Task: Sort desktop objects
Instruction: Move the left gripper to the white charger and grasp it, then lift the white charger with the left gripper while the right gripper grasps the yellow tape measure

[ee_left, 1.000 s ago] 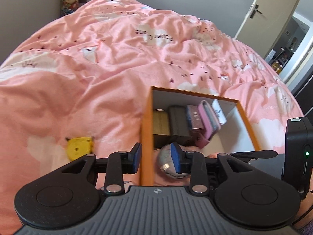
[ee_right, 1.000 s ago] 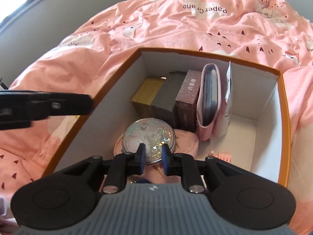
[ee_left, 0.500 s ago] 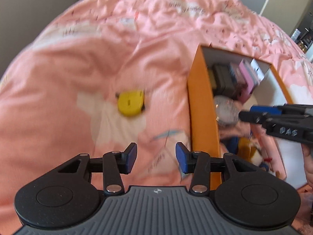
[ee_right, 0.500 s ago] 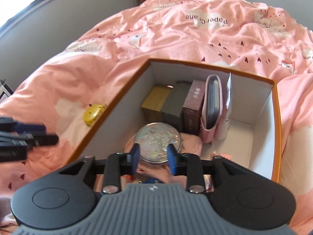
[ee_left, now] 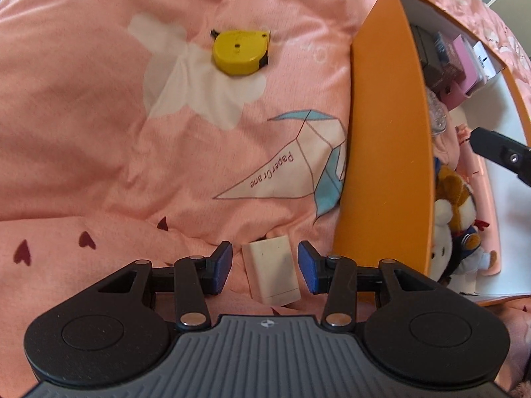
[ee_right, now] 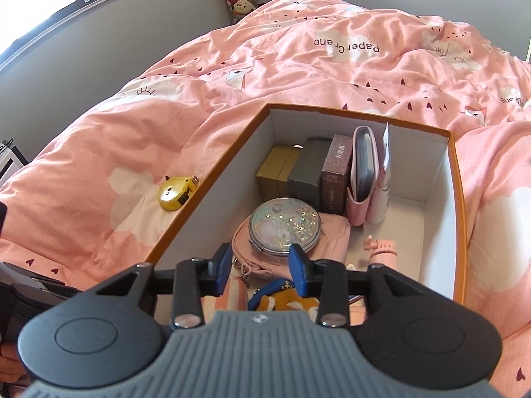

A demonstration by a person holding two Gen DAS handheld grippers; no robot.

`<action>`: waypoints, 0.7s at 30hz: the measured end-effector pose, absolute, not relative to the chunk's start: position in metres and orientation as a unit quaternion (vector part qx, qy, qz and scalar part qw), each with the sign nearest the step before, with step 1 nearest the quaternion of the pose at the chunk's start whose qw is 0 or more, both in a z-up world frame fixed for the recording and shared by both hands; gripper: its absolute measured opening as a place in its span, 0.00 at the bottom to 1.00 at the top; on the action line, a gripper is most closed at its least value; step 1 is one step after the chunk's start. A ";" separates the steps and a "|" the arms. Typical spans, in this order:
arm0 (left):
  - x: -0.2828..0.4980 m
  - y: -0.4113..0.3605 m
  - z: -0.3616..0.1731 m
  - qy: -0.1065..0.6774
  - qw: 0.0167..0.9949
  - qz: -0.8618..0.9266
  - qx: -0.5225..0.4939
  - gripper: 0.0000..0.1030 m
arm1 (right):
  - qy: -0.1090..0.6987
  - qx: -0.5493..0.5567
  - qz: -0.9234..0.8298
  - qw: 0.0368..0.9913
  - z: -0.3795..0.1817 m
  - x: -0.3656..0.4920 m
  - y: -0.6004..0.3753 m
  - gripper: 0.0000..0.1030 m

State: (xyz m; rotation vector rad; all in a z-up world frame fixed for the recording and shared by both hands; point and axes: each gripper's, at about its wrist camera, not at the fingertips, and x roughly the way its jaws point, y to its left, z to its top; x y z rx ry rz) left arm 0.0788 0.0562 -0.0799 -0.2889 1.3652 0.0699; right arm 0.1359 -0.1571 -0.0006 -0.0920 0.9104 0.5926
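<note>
Most of the sorting looks done: the orange box (ee_right: 459,199) already holds the small upright boxes, the glitter compact mirror (ee_right: 285,229), a pink pouch and a plush toy. Our right gripper (ee_right: 260,263) hangs above the mirror, its jaws having just been opening with nothing between them. Our left gripper (ee_left: 264,267) stands apart around the cream case (ee_left: 271,273) on the pink duvet (ee_left: 99,132) without pressing it, and the yellow tape measure (ee_left: 240,51) also waits outside.
</note>
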 end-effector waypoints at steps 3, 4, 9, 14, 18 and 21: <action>0.076 0.056 -0.089 0.631 0.763 0.031 -0.136 0.49 | 0.435 -0.045 0.283 0.854 -0.002 0.135 -0.157 0.39; 0.075 0.055 -0.091 0.632 0.762 0.031 -0.136 0.49 | 0.436 -0.047 0.283 0.853 -0.002 0.135 -0.156 0.39; 0.070 0.055 -0.102 0.633 0.761 0.024 -0.138 0.49 | 0.435 -0.050 0.288 0.852 0.000 0.136 -0.151 0.39; 0.067 0.057 -0.111 0.628 0.763 0.017 -0.152 0.50 | 0.430 -0.057 0.294 0.852 0.003 0.138 -0.144 0.39; 0.061 0.056 -0.114 0.619 0.770 0.010 -0.153 0.49 | 0.433 -0.064 0.296 0.849 0.002 0.138 -0.137 0.39; 0.059 0.062 -0.123 0.619 0.766 -0.002 -0.173 0.49 | 0.435 -0.070 0.296 0.847 0.001 0.138 -0.134 0.39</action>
